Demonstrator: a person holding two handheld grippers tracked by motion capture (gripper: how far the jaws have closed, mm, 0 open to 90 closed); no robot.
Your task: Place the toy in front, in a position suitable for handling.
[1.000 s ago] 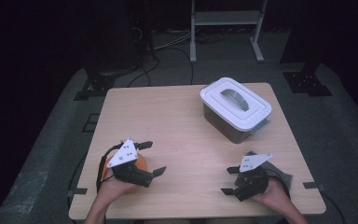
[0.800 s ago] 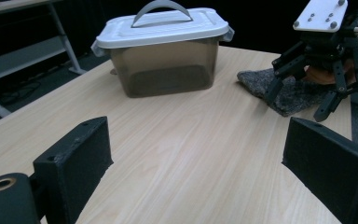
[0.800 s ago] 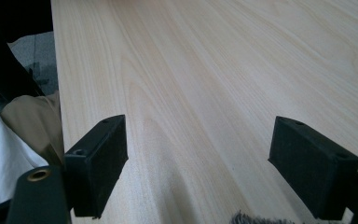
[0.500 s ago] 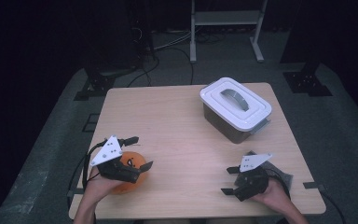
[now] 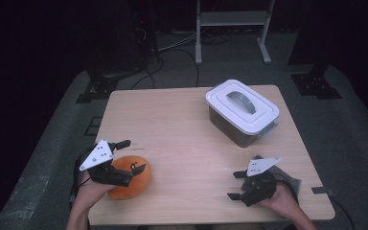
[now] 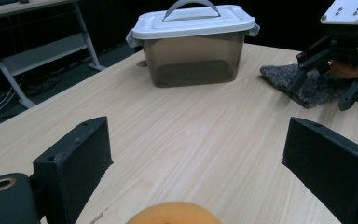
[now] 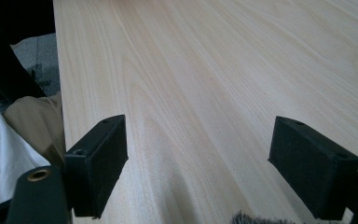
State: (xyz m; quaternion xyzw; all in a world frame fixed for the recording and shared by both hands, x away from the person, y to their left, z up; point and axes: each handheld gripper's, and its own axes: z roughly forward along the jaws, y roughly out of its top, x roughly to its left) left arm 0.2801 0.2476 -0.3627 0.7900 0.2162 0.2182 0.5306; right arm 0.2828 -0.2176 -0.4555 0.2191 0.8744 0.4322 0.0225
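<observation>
A round orange object [image 5: 133, 184] lies near the table's front left edge. My left gripper [image 5: 135, 155] hovers over it, open, with the jaws spread wide. In the left gripper view the orange object's top [image 6: 173, 214] peeks up at the bottom edge, between and below the jaws of the left gripper [image 6: 205, 163]. My right gripper [image 5: 232, 185] rests at the front right, open, pointing left across bare wood. Its hand lies on a grey cloth [image 5: 290, 181]. In the right gripper view the right gripper [image 7: 198, 163] has nothing between its jaws.
A smoky plastic box with a white handled lid [image 5: 242, 112] stands at the back right, lid on; it also appears as the box [image 6: 193, 44] ahead in the left gripper view. The grey cloth [image 6: 303, 84] lies beside it. The table's near edge [image 7: 58, 70] borders the person's lap.
My left gripper has drawn back toward the left, uncovering more of the orange object. The right gripper has stayed put.
</observation>
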